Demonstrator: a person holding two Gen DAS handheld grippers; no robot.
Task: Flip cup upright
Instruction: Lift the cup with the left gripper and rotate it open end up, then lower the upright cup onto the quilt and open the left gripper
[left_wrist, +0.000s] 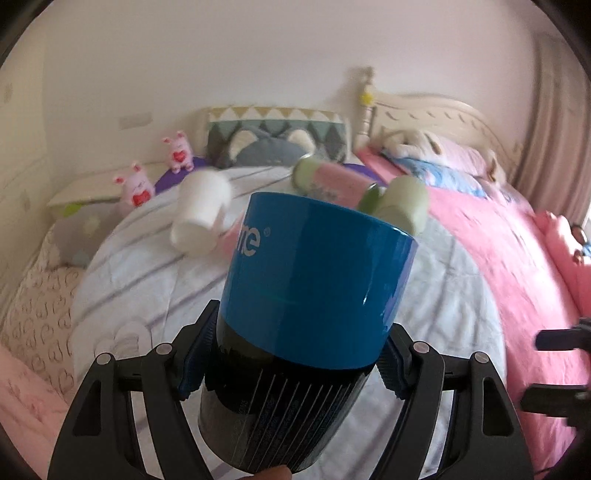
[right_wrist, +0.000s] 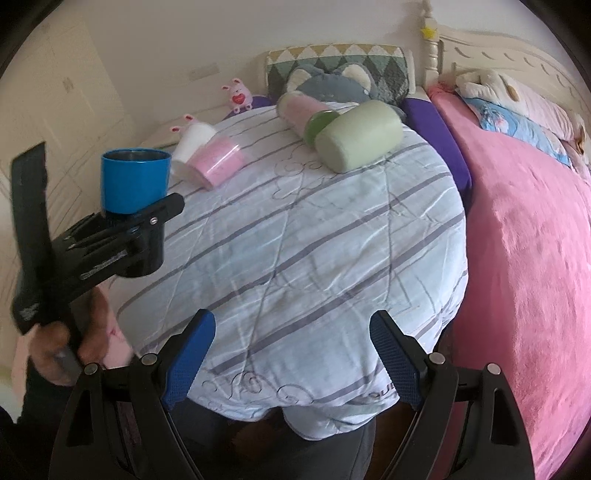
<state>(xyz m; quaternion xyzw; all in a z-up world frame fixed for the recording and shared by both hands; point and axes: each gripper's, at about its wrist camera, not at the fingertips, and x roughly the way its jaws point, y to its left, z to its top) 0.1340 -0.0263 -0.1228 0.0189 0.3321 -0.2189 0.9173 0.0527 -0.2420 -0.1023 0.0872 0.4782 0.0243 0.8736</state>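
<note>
Left tool (right_wrist: 147, 221) clamping the blue cup (right_wrist: 135, 181) at its black base, holding it mouth-up in the air over the bed's (right_wrist: 314, 229) left edge, right tool (right_wrist: 291, 354) hovering low at the near edge, pads (right_wrist: 192, 358) standing apart, gripping nothing

Both wrist views low over the striped quilt (right_wrist: 314, 229), facing the headboard (left_wrist: 424, 107); shared: bed, lying cups.

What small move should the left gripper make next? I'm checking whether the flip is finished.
Probably lower the blue cup straight down onto the striped quilt before opening. The left gripper holds it by its dark base, mouth up, in the air beside the quilt's edge, so the flip looks done but the cup isn't set down. The right gripper is open, empty.
</note>
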